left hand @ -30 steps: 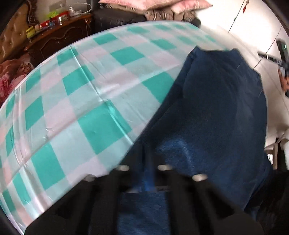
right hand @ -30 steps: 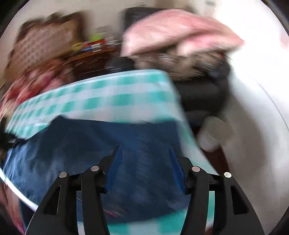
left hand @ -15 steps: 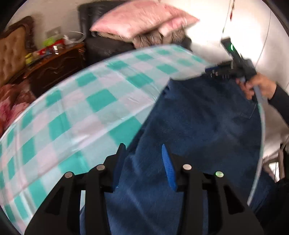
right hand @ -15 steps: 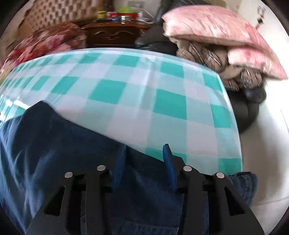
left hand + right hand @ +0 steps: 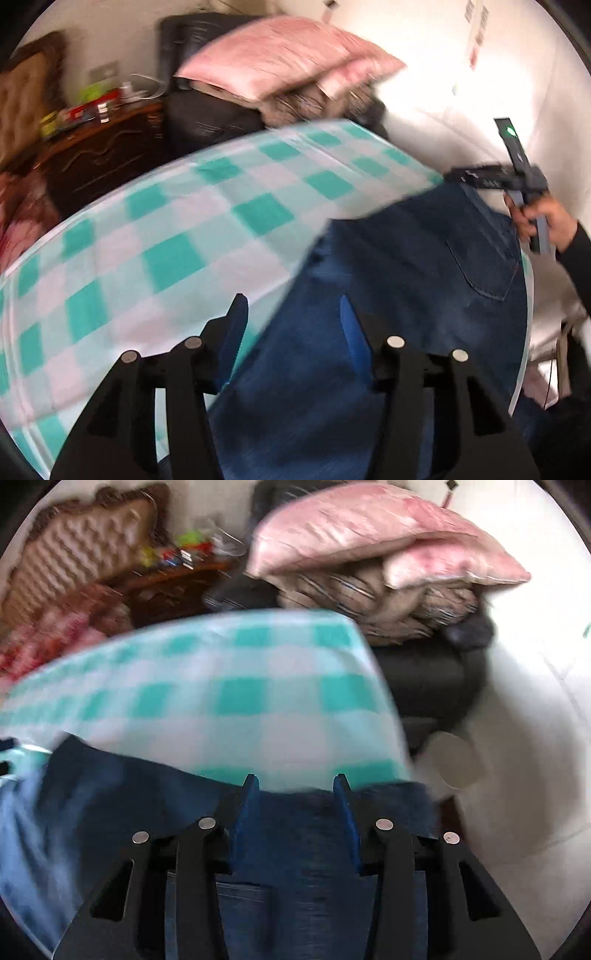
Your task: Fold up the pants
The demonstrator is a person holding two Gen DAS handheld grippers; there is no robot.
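Dark blue denim pants (image 5: 406, 295) lie folded on the table's green-and-white checked cloth (image 5: 184, 229), back pocket facing up. My left gripper (image 5: 291, 310) hovers over the pants' left edge; its jaws are opening and hold nothing. In the left wrist view a hand (image 5: 543, 218) holds my right gripper (image 5: 480, 177) at the far waistband corner. In the right wrist view the right gripper (image 5: 295, 781) stands open low over the denim (image 5: 147, 794), with the waistband edge lying between its fingers but not pinched. The cloth (image 5: 221, 701) stretches beyond.
Pink pillows (image 5: 288, 55) are piled on a dark armchair (image 5: 207, 110) behind the table. A wooden cabinet (image 5: 103, 147) with small items stands at the back left. The table's edge (image 5: 524, 332) runs close along the pants' right side.
The left gripper let go of the denim, opened and drew back and up. The right gripper came down onto the waistband edge and narrowed a little.
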